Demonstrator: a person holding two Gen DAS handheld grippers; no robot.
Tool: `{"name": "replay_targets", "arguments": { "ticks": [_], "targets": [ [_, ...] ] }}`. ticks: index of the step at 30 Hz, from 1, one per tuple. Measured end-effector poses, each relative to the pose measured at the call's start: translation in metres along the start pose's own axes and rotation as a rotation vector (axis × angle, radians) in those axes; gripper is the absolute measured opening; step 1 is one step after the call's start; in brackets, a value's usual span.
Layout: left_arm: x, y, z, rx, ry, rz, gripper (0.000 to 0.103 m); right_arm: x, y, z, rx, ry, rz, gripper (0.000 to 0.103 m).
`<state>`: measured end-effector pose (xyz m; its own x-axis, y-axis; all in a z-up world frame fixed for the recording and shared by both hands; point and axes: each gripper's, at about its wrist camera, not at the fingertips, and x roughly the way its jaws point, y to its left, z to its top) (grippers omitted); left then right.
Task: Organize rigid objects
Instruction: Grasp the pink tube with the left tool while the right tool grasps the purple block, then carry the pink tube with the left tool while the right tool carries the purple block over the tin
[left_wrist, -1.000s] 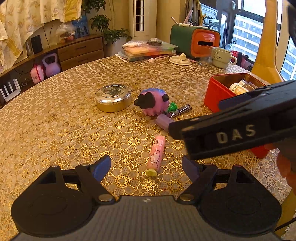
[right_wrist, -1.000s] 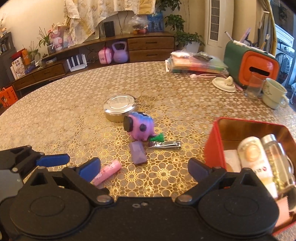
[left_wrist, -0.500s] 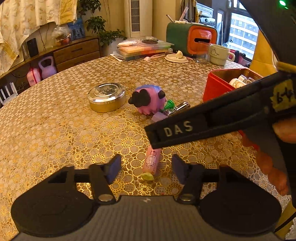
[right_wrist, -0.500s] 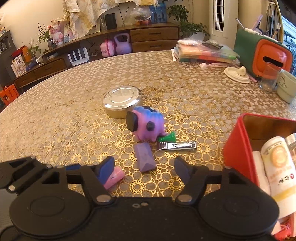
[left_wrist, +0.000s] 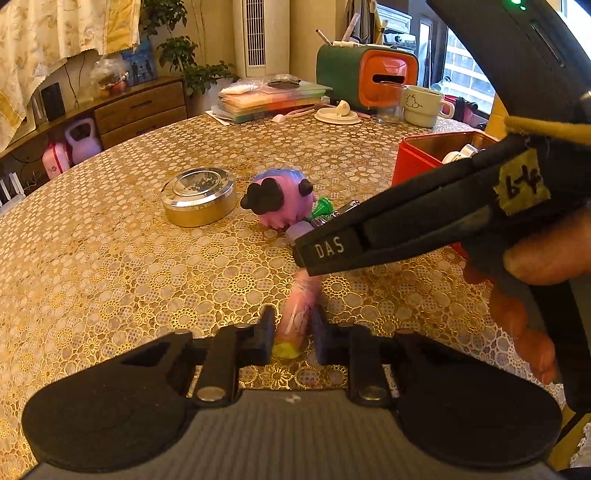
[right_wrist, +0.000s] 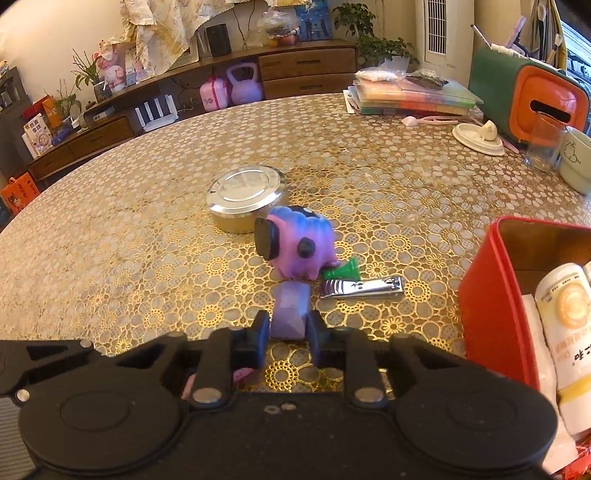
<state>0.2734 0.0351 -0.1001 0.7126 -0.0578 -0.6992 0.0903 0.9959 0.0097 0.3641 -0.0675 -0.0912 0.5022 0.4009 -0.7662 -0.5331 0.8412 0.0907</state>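
Two hand-held grippers close on small items scattered over a round table (right_wrist: 110, 236) covered in a gold, lace-patterned glossy cloth. The left gripper (left_wrist: 293, 334) has shut its jaws on a slim pink plastic tube with a pale yellow cap (left_wrist: 300, 314), which lies on the cloth with the cap end nearest the camera. The right gripper (right_wrist: 286, 334) is closing its jaws around a faceted lilac block (right_wrist: 290, 310), smooth and matte like an eraser or soap; the pads look to be touching its flanks, though the view is too low to be sure.

The step in hand appears to be lifting both pieces toward the open red metal tin (right_wrist: 491, 295) at the right, which already holds bottles. Doing it well likely means finishing the right-hand squeeze before rising, lifting straight up, and keeping the round tube from rolling between flat pads.

Just beyond the block sit a squat pink-and-purple rubbery toy animal with black ears (right_wrist: 299, 243), a small green plastic cone (right_wrist: 341, 272), a polished steel nail clipper (right_wrist: 362, 288) and a lidded round silver-and-gold metal tin (right_wrist: 245, 197).
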Motion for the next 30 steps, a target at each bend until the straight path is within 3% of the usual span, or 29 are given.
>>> {"name": "replay_targets", "arguments": {
  "ticks": [16, 30],
  "targets": [
    [-0.023, -0.005, 0.008, -0.036, 0.005, -0.005, 0.015, -0.066, -0.012, -0.023, 0.032, -0.08, 0.0, 0.021],
    [-0.065, -0.038, 0.033, -0.019, -0.038, -0.022, 0.015, -0.139, -0.041, -0.044, 0.075, -0.142, -0.037, 0.021]
  ]
}}
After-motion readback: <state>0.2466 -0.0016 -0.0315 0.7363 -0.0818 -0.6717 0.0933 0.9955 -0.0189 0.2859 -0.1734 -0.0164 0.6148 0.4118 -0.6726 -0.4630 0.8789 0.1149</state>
